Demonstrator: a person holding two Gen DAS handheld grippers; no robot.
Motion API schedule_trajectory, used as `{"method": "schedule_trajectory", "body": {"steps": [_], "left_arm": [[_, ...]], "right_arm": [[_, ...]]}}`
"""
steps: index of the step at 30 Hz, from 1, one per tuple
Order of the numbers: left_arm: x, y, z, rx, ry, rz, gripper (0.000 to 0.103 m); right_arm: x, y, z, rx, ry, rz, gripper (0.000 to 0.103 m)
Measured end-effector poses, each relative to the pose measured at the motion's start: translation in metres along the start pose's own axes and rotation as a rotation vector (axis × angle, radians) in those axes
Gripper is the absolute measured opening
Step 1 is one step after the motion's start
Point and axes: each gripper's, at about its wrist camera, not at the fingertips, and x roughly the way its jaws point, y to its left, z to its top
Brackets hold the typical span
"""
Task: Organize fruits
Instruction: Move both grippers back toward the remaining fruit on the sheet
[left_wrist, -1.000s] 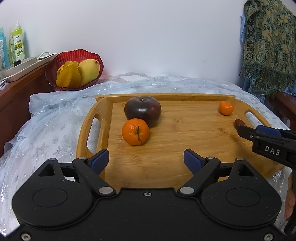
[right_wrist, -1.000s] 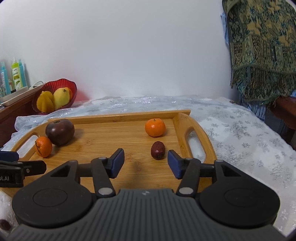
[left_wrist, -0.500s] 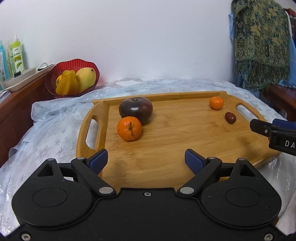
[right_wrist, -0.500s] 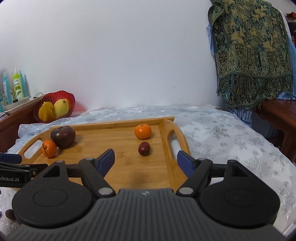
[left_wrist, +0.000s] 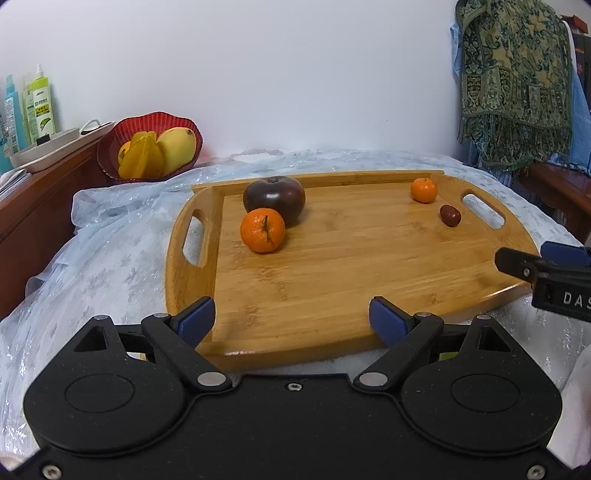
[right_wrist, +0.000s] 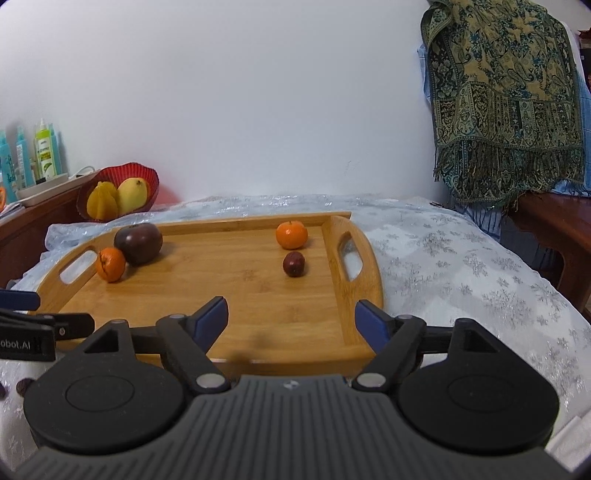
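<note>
**Four fruits on the bamboo tray, both grippers empty at its near edge**

The bamboo tray lies on a bed covered with a pale snowflake-print cloth. Toward the tray's left handle, a dark purple fruit sits against the back rim, and a mandarin touches it on the near side. Near the tray's right handle, a smaller mandarin rests by the back rim, with a small dark red fruit just in front of it, apart. The left gripper hovers over the tray's near edge, fingers wide apart, nothing between them. The right gripper hovers at the tray's near right corner; its fingers are spreading, nothing between them. Beyond the tray's left end, a red bowl holds yellow fruit.
</note>
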Motion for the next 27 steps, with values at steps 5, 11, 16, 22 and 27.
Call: {"method": "schedule_trajectory", "body": {"steps": [5, 11, 16, 22, 27], "left_arm": [[-0.007, 0.004, -0.007, -0.009, 0.003, -0.004, 0.09], [-0.019, 0.004, -0.014, -0.009, 0.006, -0.023, 0.09], [-0.031, 0.003, -0.021, -0.026, 0.013, -0.037, 0.09], [-0.046, 0.004, -0.028, -0.044, 0.021, -0.045, 0.09], [-0.06, 0.001, -0.039, -0.05, 0.034, -0.054, 0.091]], "right_arm": [[-0.006, 0.001, -0.008, -0.004, 0.021, 0.003, 0.087], [-0.014, 0.002, -0.017, -0.006, 0.043, 0.007, 0.087], [-0.019, 0.001, -0.025, -0.001, 0.07, 0.009, 0.087], [-0.03, 0.001, -0.032, 0.007, 0.088, 0.018, 0.087], [-0.042, 0.0, -0.039, 0.012, 0.103, 0.027, 0.087]]}}
